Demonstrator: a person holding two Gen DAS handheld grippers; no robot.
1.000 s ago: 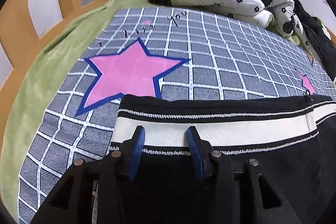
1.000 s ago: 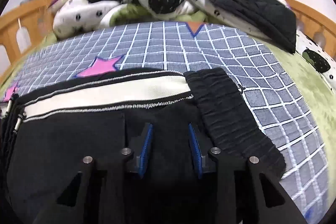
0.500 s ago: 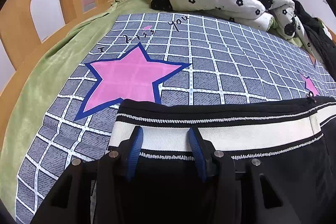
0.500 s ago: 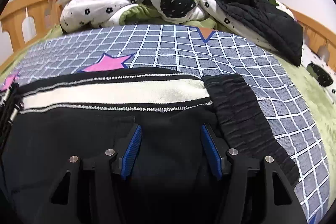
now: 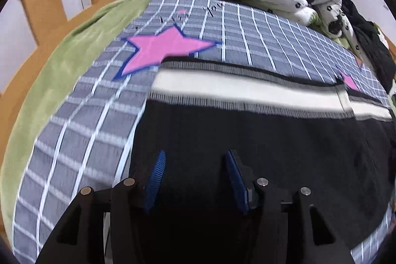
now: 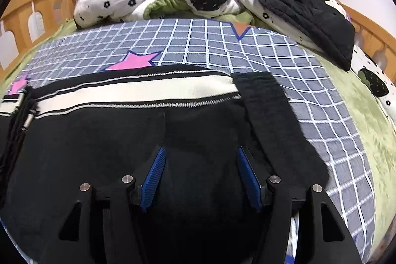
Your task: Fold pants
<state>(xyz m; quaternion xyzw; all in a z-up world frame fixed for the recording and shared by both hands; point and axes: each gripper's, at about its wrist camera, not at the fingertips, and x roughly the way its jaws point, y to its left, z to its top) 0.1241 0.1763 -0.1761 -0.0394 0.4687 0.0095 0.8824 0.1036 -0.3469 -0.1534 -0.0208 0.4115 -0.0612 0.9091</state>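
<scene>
Both hand-held grippers, left (image 5: 194, 180) opening and right (image 6: 200, 180) released, have backed off the pants (image 6: 99, 140), leaving this fold laid flat on the bed (image 6: 247, 46)

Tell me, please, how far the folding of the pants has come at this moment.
Done: the black pants lie flat on the checked sheet, folded lengthwise, cream side stripe along the far edge. In hand: nothing; the left hand-held gripper is opening, the right hand-held gripper stands open. Left: probably a crosswise fold.

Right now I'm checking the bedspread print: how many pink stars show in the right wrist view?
2: one pink star just beyond the pants' striped edge; another at the far left, partly hidden. The pants may cover more.
</scene>
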